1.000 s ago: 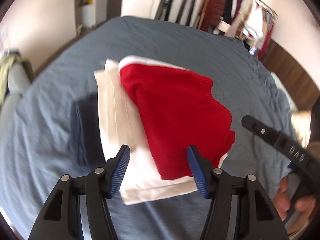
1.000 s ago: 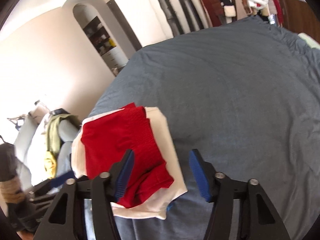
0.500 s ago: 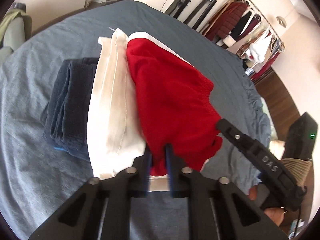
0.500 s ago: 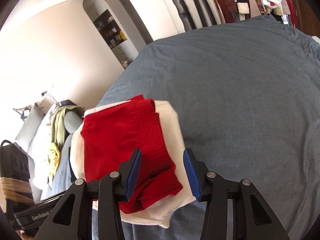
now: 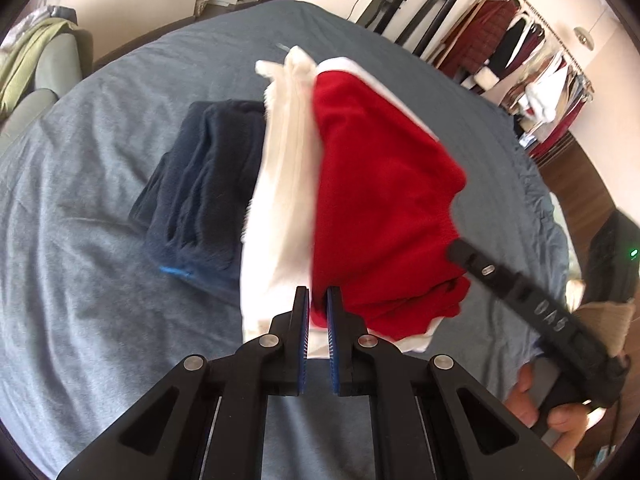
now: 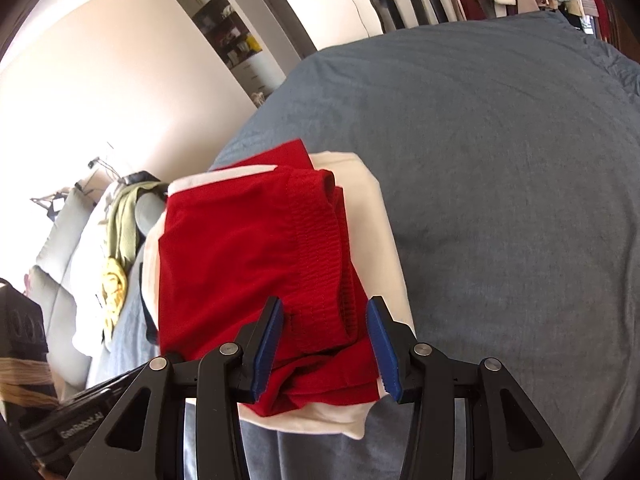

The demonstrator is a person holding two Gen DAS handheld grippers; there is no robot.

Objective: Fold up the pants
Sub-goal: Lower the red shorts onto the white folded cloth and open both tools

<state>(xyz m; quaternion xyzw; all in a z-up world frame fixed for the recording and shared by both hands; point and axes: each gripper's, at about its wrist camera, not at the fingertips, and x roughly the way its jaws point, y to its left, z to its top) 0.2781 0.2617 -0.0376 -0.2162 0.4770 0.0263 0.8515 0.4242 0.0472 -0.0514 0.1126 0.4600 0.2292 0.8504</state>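
Note:
Folded red pants (image 5: 384,208) lie on folded white pants (image 5: 280,208), and this pile is lifted off the grey-blue bed (image 5: 80,216). My left gripper (image 5: 318,304) is shut on the near edge of the red and white pile. In the right wrist view the red pants (image 6: 248,264) and the white pants (image 6: 384,232) fill the middle. My right gripper (image 6: 326,340) is open, with its blue pads on either side of the red pants' near edge. The right gripper also shows in the left wrist view (image 5: 520,292), at the pile's right side.
A folded dark navy garment (image 5: 200,196) lies on the bed left of the pile. A clothes rack (image 5: 532,64) stands behind the bed, and a chair with clothes (image 6: 92,248) stands beside it. Bare bed cover (image 6: 500,180) stretches to the right.
My left gripper closed on the pile's near edge and lifted it, uncovering the navy garment. My right gripper narrowed and moved in around the red pants' edge.

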